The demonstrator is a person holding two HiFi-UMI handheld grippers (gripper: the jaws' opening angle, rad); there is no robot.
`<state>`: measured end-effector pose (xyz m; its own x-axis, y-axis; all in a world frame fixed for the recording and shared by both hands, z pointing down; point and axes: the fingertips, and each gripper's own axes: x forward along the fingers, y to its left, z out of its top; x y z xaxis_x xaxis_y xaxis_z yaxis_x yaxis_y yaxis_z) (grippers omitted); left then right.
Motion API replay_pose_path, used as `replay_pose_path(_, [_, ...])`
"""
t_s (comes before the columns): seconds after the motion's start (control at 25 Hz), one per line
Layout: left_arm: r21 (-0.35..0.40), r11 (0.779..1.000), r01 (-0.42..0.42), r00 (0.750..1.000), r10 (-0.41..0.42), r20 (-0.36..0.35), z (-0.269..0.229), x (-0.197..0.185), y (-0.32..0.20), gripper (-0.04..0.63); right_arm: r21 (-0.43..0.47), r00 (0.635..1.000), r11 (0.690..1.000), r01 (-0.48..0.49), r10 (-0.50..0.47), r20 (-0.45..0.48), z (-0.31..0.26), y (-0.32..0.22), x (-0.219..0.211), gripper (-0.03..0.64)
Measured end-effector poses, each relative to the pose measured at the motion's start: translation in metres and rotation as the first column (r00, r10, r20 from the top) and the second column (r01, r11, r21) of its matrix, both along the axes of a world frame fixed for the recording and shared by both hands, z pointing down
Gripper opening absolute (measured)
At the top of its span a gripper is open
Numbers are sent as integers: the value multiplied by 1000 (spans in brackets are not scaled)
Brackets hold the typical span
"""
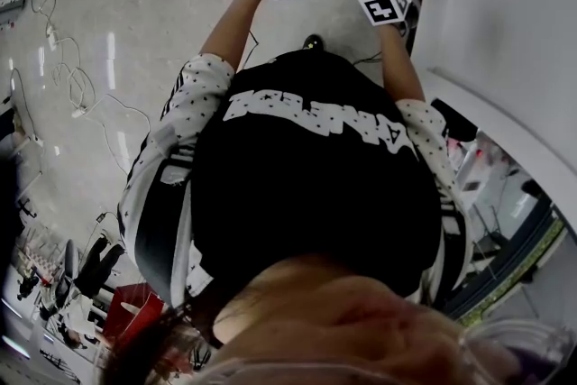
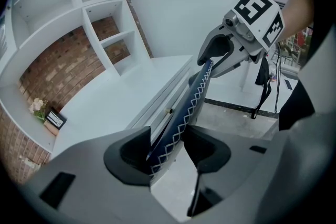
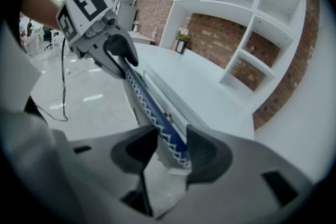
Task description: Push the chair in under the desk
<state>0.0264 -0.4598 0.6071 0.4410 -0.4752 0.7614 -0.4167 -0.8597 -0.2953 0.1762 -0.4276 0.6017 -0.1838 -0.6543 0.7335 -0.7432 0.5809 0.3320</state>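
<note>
The letters on the shirt are unreadable. The left hand-held gripper and the right hand-held gripper both pinch the blue edge of the chair, beside the table.

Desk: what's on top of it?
On the desk, flowers and a small frame stand at the far end by the brick wall. The chair back covers part of the near edge.

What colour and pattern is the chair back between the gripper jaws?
The chair back is dark navy with white zigzag stitching, clearest in the left gripper view.
</note>
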Motion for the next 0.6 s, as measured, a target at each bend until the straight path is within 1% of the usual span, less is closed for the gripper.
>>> replay_pose_path(0.16, [2,1000,-7,1000,7,-7,1,-3,2,232,1,1000,1000,5,-5,1,1,0,-3,175])
replay_pose_path(0.28, [16,1000,-23,999,24,-32,0,-2,4,236,-1,1000,1000,16,-16,8,4,0,-6,175])
replay_pose_path(0.4, [27,999,-20,999,21,-45,-1,-2,4,242,-3,1000,1000,24,-23,17,5,1,-5,176])
replay_pose_path(0.6, [22,999,-41,996,43,-77,-6,-2,8,242,-5,999,1000,13,-13,38,5,2,-4,186])
